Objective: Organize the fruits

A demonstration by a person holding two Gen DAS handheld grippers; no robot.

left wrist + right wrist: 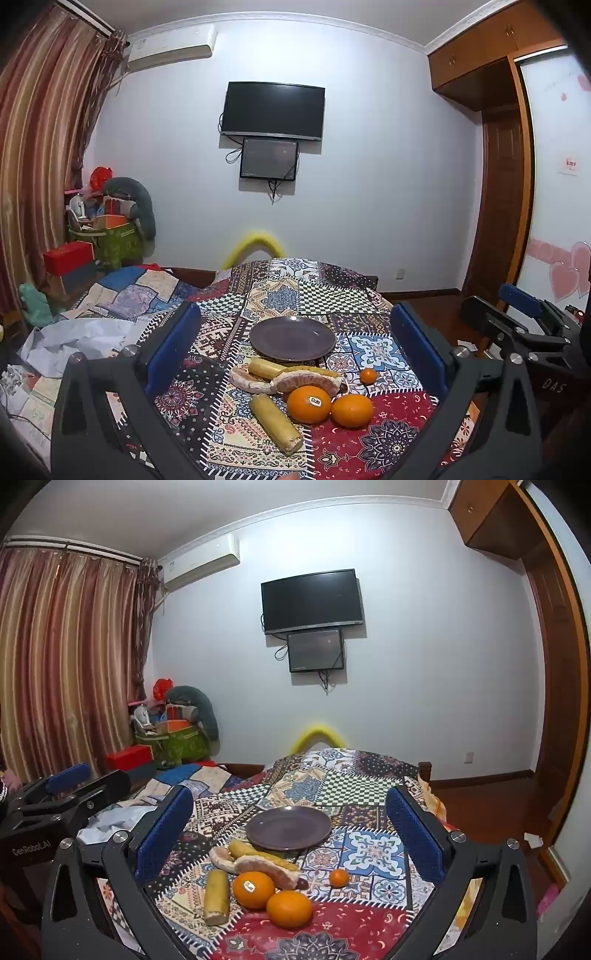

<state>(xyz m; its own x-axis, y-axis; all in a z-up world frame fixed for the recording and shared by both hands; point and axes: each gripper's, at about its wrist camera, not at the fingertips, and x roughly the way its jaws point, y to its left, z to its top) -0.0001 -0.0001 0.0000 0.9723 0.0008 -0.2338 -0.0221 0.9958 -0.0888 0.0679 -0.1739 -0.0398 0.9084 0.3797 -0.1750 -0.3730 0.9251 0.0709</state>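
Note:
A dark purple plate (291, 338) (288, 827) sits empty in the middle of the patchwork-covered table (384, 435) (373, 849). In front of it lie two pale pomelo wedges (306, 382) (269, 871), two yellow cylindrical pieces (275, 424) (217, 897), an orange with a sticker (308, 404) (253, 884), a plain orange (351, 410) (289, 908) and a small tangerine (368, 376) (338, 878). My left gripper (294, 309) (70, 779) hovers open over the near edge, holding nothing. My right gripper (289, 792) (495, 302) is level beside it on the right, also open and empty.
A bed with a crumpled white sheet (77, 339) lies left of the table. A yellow chair back (255, 243) rises behind the far edge. Wooden floor (491, 812) and a door are to the right. Boxes and bags (170, 738) are piled by the curtain.

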